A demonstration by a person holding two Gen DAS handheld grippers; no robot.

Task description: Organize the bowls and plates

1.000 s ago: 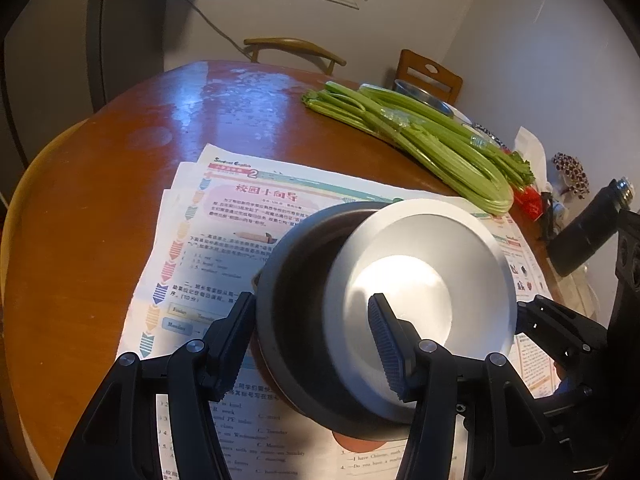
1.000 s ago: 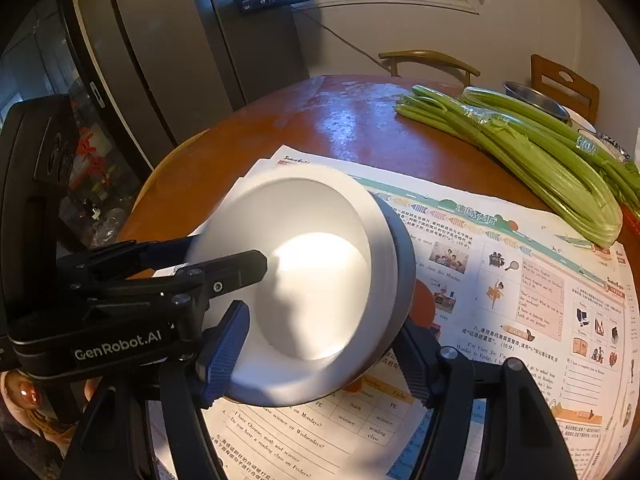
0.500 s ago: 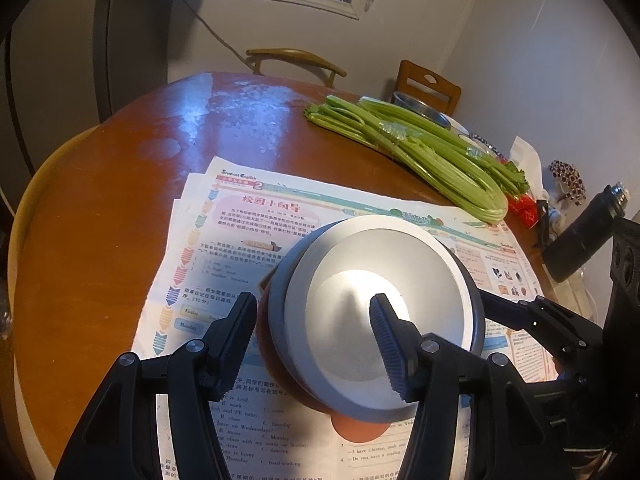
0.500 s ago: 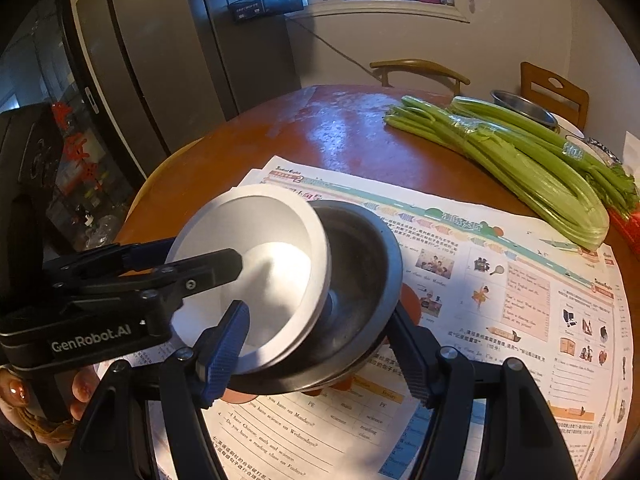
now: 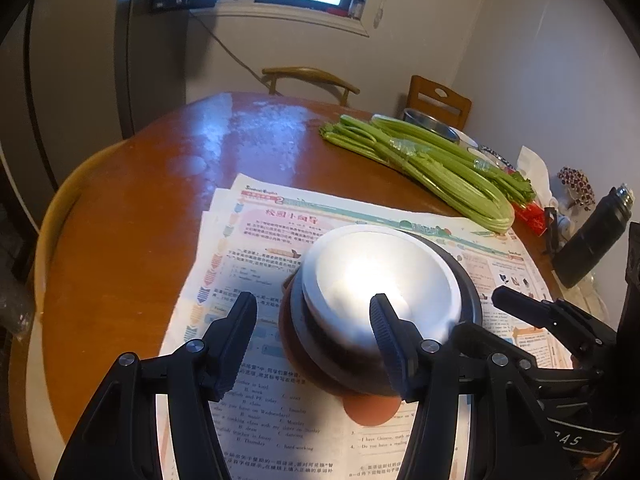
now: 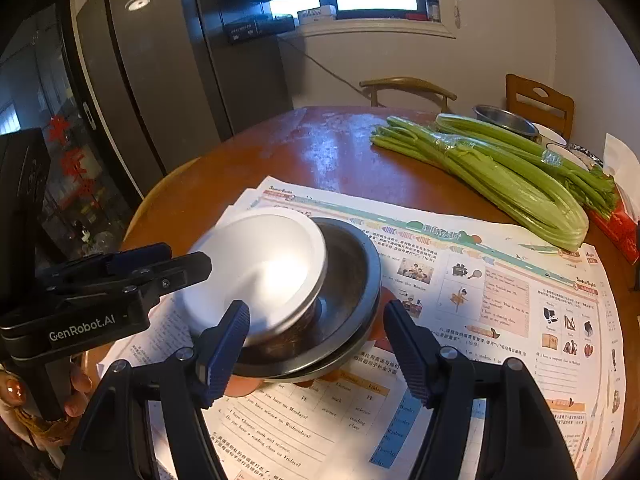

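Observation:
A white bowl (image 5: 380,276) (image 6: 264,256) lies tilted inside a steel bowl (image 5: 468,284) (image 6: 348,272), pushed toward that bowl's left side in the right wrist view. Both rest on a brown plate (image 5: 372,412) (image 6: 240,391) on the newspapers. My left gripper (image 5: 312,340) (image 6: 180,260) is open. One finger hovers over the white bowl, the other stands clear of the stack on its left. My right gripper (image 6: 316,344) (image 5: 476,312) is open too, with the stack's near rim between its fingers and neither pad pressing on it.
Newspapers (image 6: 480,300) cover the near part of the round wooden table (image 5: 140,220). Celery bundles (image 5: 432,168) lie at the back right, beside another steel bowl (image 6: 504,120). A black flask (image 5: 592,236) stands far right. Two chairs stand behind; a person's hand (image 6: 76,392) grips the left tool.
The bowls were tipped up toward the cameras a second ago. They now lie down on the plate, the white one inside the steel one. Both grippers have drawn back and up.

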